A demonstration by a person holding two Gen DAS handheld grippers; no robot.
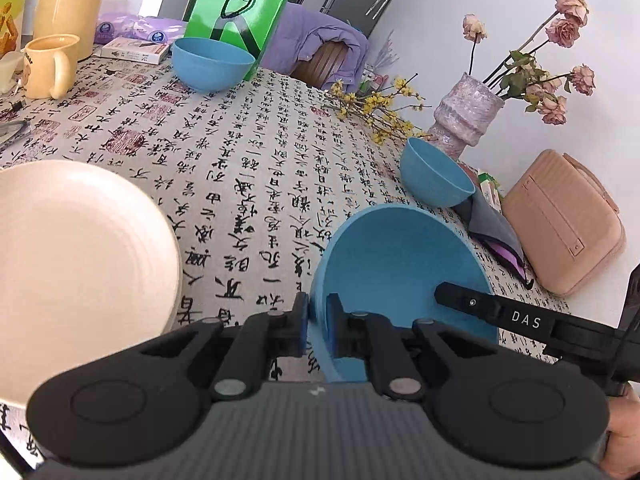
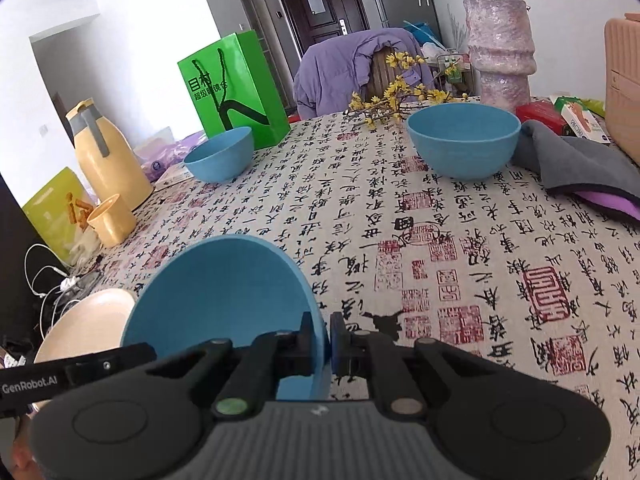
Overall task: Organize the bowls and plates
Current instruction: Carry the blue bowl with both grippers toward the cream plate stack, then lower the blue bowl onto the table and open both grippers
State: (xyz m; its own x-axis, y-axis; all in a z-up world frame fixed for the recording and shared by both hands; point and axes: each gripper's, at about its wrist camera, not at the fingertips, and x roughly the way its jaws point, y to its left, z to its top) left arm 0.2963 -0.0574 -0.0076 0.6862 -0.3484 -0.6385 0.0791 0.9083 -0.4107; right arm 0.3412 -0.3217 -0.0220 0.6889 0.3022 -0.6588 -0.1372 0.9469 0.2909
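Both tongs pinch one blue bowl [image 1: 400,276]: the left gripper [image 1: 317,320] clamps its near-left rim, the right gripper [image 2: 326,336] its right rim. A cream plate [image 1: 80,264] lies left of them, two more blue bowls well ahead.

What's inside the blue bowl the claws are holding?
Nothing. The held bowl looks bare blue inside, with only one finger of each claw over its rim. The bit behind the fingers is hidden.

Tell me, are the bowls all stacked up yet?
Not yet. Nothing looks stacked so far. Both the left gripper and right gripper are shut on one blue bowl's rim. Two other blue bowls and the cream plate sit apart on the table.
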